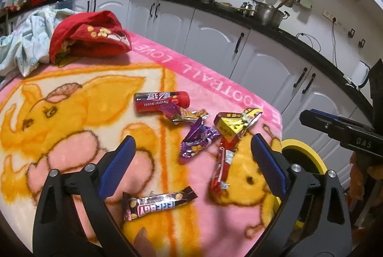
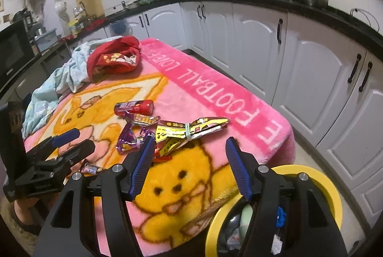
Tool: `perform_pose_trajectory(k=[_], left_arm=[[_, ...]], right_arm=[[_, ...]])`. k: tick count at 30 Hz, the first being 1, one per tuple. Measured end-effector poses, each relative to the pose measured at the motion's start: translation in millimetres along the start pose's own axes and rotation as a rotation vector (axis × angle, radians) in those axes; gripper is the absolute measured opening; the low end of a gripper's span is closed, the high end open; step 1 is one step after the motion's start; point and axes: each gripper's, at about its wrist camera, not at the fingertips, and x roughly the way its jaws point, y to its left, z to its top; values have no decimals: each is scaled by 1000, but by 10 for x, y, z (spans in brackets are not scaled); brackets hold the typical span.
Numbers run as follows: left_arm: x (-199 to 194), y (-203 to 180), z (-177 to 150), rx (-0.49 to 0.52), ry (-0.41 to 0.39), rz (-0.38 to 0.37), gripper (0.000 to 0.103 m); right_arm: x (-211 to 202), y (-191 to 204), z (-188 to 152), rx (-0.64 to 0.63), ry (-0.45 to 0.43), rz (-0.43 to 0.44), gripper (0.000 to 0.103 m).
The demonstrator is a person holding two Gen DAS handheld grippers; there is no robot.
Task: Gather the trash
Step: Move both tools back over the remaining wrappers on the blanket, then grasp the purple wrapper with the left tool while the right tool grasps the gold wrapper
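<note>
Several wrappers lie on the pink cartoon blanket [image 1: 71, 113]: a red tube [image 1: 161, 101], a purple wrapper [image 1: 196, 142], a gold wrapper [image 1: 234, 125], a red wrapper [image 1: 221, 171] and a brown bar wrapper [image 1: 158, 203]. My left gripper [image 1: 192, 137] hovers open above them, the purple wrapper below its gap and untouched. In the right wrist view, my right gripper [image 2: 190, 139] is open and empty just short of the gold wrapper [image 2: 191, 129], with the purple wrapper [image 2: 129, 139] to its left. The left gripper [image 2: 71, 143] shows there at the left edge, above the bar wrapper [image 2: 89, 169].
A yellow-rimmed bin [image 2: 318, 185] holding rubbish stands on the floor off the table's near right corner. A red cloth [image 1: 88, 37] and a pale blue cloth [image 1: 26, 46] lie at the far end. White cabinets [image 2: 299, 65] line the wall beyond a strip of floor.
</note>
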Motion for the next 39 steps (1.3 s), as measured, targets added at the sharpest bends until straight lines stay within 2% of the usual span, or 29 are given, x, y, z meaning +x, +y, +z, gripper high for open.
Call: perform_pose_trajectory(k=[6, 10, 12, 23, 28, 30, 35, 39], left_arm=[[174, 77, 6, -12, 47, -20, 71], [297, 86, 40, -11, 75, -36, 66], [362, 75, 61, -10, 90, -45, 59], [658, -3, 100, 10, 163, -68, 55], [738, 4, 88, 9, 190, -71, 47], [772, 9, 75, 6, 203, -71, 41], [849, 11, 50, -5, 227, -76, 31], [862, 3, 22, -1, 235, -80, 27]], right_arm=[[284, -54, 59, 55, 34, -15, 59], [502, -133, 84, 118, 58, -23, 59], [599, -174, 90, 152, 74, -27, 59], [1041, -346, 141, 306, 126, -26, 59], [1174, -397, 133, 362, 145, -1, 59], [1191, -428, 127, 385, 148, 18, 59], [1229, -478, 137, 436, 157, 81, 46], [1228, -461, 169, 430, 150, 83, 41]])
